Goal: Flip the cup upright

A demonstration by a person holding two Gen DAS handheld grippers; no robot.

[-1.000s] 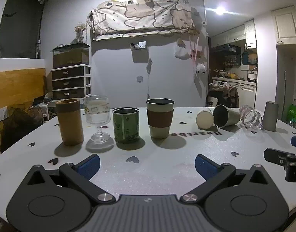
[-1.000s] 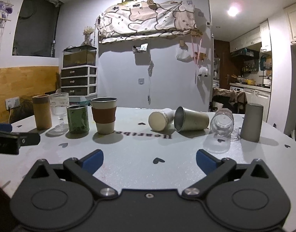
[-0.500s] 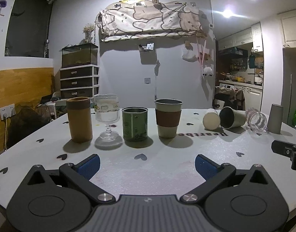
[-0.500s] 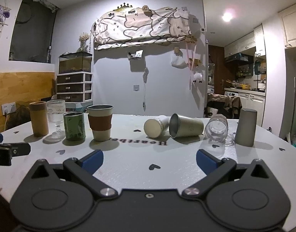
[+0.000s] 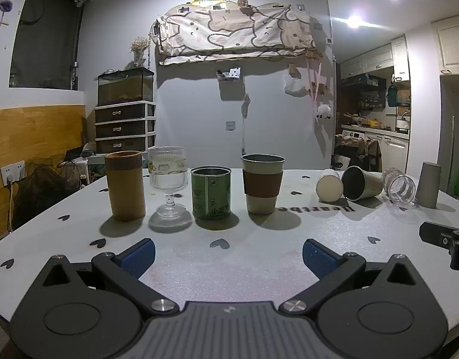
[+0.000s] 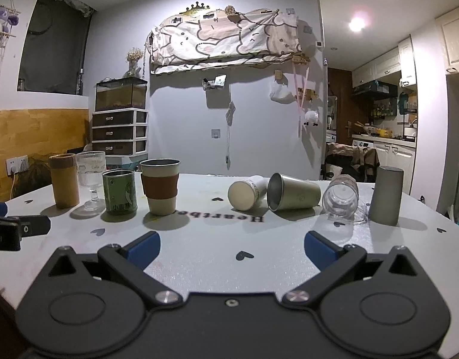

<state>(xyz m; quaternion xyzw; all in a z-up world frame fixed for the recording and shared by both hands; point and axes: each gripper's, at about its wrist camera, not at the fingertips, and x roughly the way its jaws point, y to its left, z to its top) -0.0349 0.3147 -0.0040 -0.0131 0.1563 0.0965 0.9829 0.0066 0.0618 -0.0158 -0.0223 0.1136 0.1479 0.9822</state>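
Cut off by the frame edge: left gripper (image 6: pixel 7 227), right gripper (image 5: pixel 448 239). Too small to read: green tin (image 6: pixel 120 191) label.

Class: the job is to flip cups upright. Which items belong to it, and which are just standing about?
Job: white cup on its side; steel cup on its side; clear glass on its side.

Bystanders: tan tube; stemmed glass; green tin; sleeved cup.
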